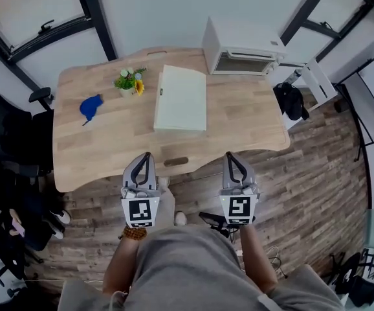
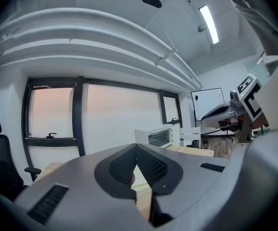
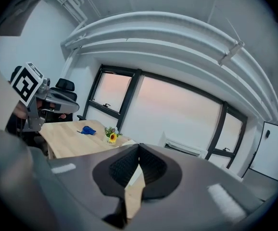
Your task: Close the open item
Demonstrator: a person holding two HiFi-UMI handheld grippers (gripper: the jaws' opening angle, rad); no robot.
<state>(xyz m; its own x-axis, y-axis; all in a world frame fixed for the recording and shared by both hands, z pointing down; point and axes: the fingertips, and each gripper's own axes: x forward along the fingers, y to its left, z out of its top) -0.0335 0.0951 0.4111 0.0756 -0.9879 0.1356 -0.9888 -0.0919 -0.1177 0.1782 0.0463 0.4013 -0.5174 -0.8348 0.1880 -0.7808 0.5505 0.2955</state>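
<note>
A white countertop oven point(image 1: 242, 46) stands at the table's far right corner; whether its door is open I cannot tell. A flat cream box-like item point(image 1: 181, 98) lies at the middle of the wooden table point(image 1: 109, 154). My left gripper point(image 1: 147, 155) hovers at the table's near edge, jaws shut with nothing between them. My right gripper point(image 1: 229, 155) hangs beside it to the right, also shut and empty. In the left gripper view the gripper point(image 2: 137, 146) points level toward the oven point(image 2: 153, 136). In the right gripper view the gripper point(image 3: 139, 146) points across the table point(image 3: 71, 138).
A small pot of flowers point(image 1: 130, 81) and a blue object point(image 1: 91, 107) sit on the table's left half. A black office chair point(image 1: 6, 135) stands at the left, a bag point(image 1: 292, 101) hangs at the right corner. Windows line the far wall.
</note>
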